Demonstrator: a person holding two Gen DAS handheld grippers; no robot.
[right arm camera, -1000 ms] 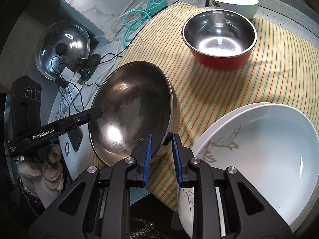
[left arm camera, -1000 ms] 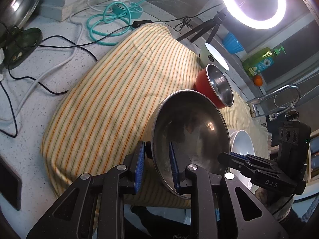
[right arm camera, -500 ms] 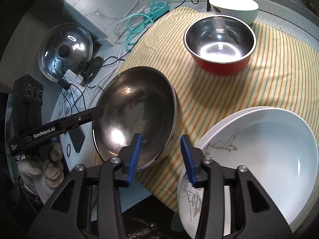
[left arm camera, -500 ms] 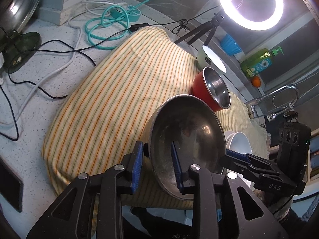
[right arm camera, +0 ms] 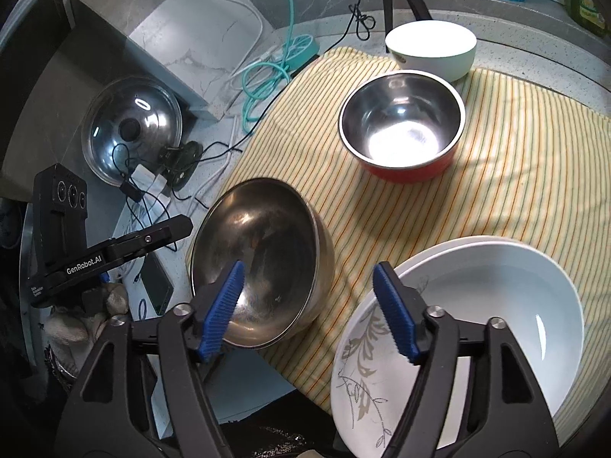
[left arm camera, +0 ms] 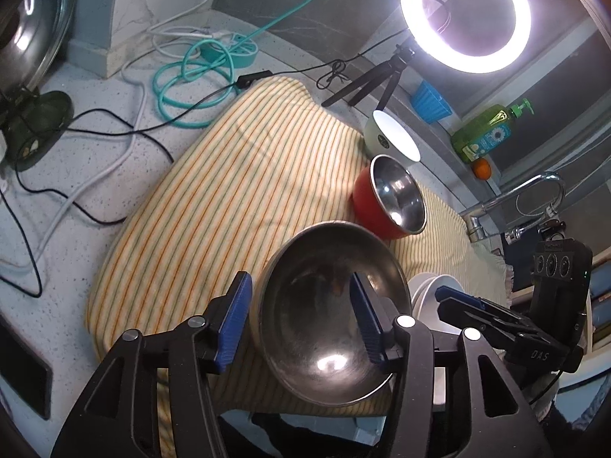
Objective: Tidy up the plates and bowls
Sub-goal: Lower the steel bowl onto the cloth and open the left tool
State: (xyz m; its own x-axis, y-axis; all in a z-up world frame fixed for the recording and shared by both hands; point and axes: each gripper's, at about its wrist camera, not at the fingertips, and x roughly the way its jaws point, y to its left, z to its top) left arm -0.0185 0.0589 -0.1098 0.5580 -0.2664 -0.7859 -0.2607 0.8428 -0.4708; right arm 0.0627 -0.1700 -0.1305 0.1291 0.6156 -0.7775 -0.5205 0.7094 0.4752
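Note:
A large steel bowl (left arm camera: 332, 316) (right arm camera: 259, 263) rests on the near edge of the striped yellow cloth (left arm camera: 229, 198) (right arm camera: 515, 160). My left gripper (left arm camera: 301, 316) is open, its jaws on either side of the bowl's near rim. My right gripper (right arm camera: 309, 309) is open, straddling the bowl's right rim. A red bowl with steel inside (left arm camera: 389, 202) (right arm camera: 401, 126) sits further back, with a cream bowl (left arm camera: 389, 141) (right arm camera: 431, 49) behind it. Stacked white plates and a white bowl (right arm camera: 477, 324) (left arm camera: 431, 297) lie at the right.
Cables and a teal hose (left arm camera: 198, 72) lie on the counter at the left, with a glass lid (right arm camera: 133, 126). A ring light on a tripod (left arm camera: 462, 15), a soap bottle (left arm camera: 488, 133) and a tap (left arm camera: 515, 198) stand at the back right. A phone (right arm camera: 156, 286) lies near the counter edge.
Both grippers have opened and let go of the steel bowl's rim. The bowl has come down onto the cloth and both grippers have pulled back a little.

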